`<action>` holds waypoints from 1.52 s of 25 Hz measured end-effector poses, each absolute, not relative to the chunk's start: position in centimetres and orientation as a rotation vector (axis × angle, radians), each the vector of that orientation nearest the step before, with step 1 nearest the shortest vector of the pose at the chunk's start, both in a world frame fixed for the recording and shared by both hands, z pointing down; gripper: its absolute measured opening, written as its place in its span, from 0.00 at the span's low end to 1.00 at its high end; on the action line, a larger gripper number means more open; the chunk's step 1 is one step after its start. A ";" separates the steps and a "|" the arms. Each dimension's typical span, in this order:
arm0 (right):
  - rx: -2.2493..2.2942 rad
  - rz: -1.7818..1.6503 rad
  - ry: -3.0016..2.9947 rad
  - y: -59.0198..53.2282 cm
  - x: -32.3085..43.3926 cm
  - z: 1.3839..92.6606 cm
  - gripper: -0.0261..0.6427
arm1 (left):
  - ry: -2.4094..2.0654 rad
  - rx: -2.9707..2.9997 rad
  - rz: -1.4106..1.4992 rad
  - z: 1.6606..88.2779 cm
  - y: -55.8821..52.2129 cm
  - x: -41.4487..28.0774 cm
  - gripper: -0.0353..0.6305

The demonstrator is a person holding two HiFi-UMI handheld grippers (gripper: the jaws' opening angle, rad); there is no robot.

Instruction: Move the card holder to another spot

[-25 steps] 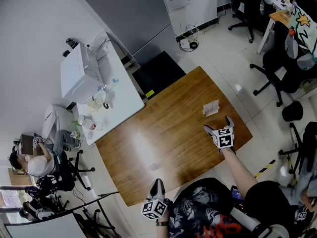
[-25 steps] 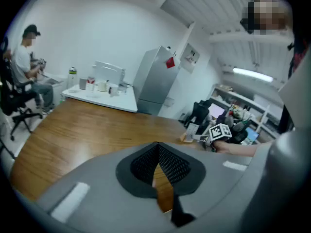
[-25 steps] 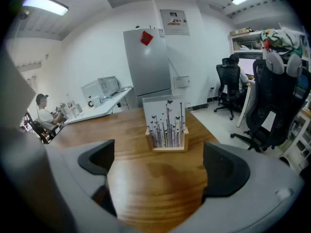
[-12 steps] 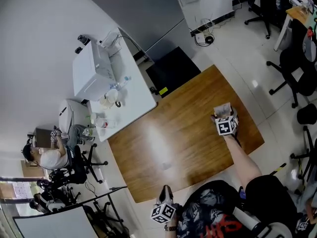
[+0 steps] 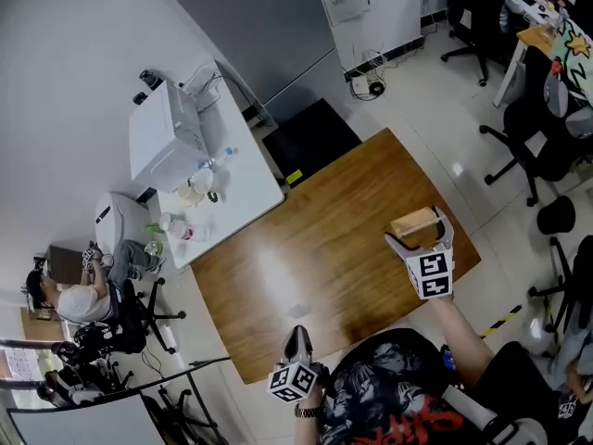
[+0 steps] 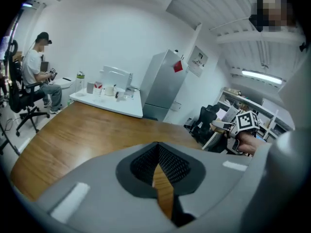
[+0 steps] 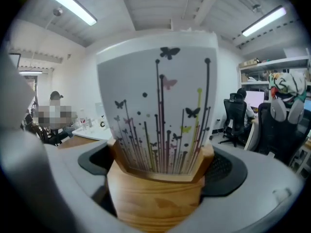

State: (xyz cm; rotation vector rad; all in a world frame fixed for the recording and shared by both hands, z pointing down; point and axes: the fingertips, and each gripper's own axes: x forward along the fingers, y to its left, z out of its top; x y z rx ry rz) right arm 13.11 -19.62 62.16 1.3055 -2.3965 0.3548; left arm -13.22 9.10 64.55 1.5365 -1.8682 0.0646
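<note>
Nearest, the left tool (image 5: 296,341) hangs at the tabletop's (image 5: 306,258) near edge, jaws together with nothing between them. Further out on the right, the right tool (image 5: 419,237) is clamped on the card holder (image 5: 413,222), a wooden block with a white butterfly-print card (image 7: 160,101) standing in it, over the tabletop's right corner; whether it touches the wood I cannot tell. Beyond, a white table (image 5: 243,184) carries a printer (image 5: 157,142) and bottles (image 5: 216,157)
</note>
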 end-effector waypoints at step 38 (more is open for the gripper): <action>0.753 0.326 -2.517 -3.3 -2.3 58.8 0.85 | -2.013 1.629 -0.171 56.1 14.1 -19.3 0.05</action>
